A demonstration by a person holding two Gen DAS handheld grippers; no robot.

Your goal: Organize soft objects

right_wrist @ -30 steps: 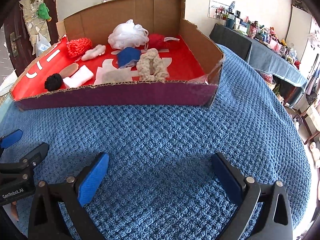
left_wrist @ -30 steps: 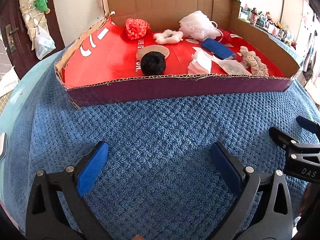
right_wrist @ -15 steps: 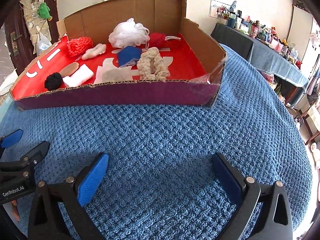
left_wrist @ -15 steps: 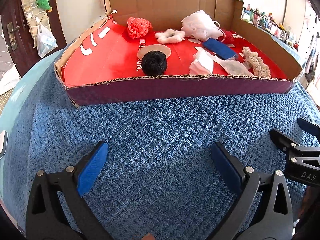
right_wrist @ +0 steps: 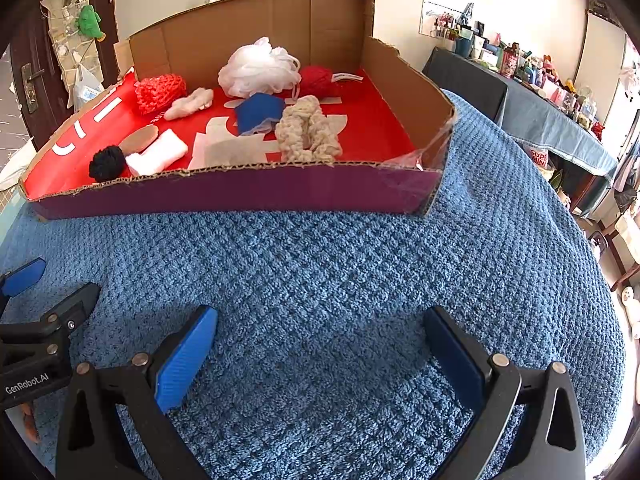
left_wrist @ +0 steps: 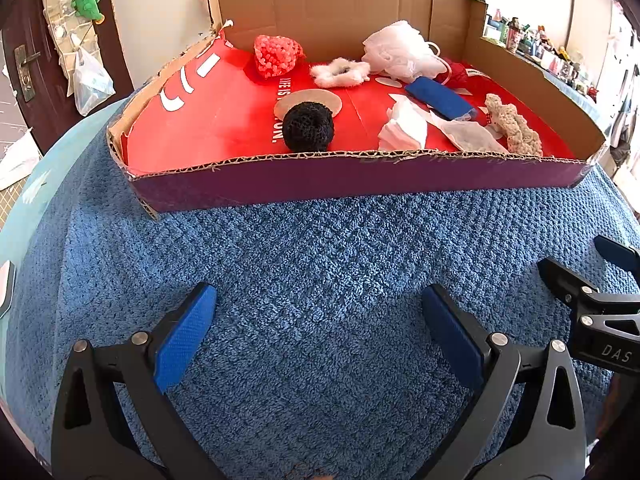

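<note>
A shallow cardboard box with a red floor sits on a blue towel. It holds a black knit ball, a red knit piece, a white fluffy ring, a white mesh pouf, a blue cloth, folded white tissue, a beige knit piece and a red yarn ball. My left gripper and right gripper are open and empty above the towel, in front of the box.
The blue towel covers a round table, whose edge falls off at the right. A cluttered side table stands at the right. A door with hanging bags is at the left.
Both grippers have drifted slightly; the box looks a little nearer in the left wrist view. Both stay open and empty.
</note>
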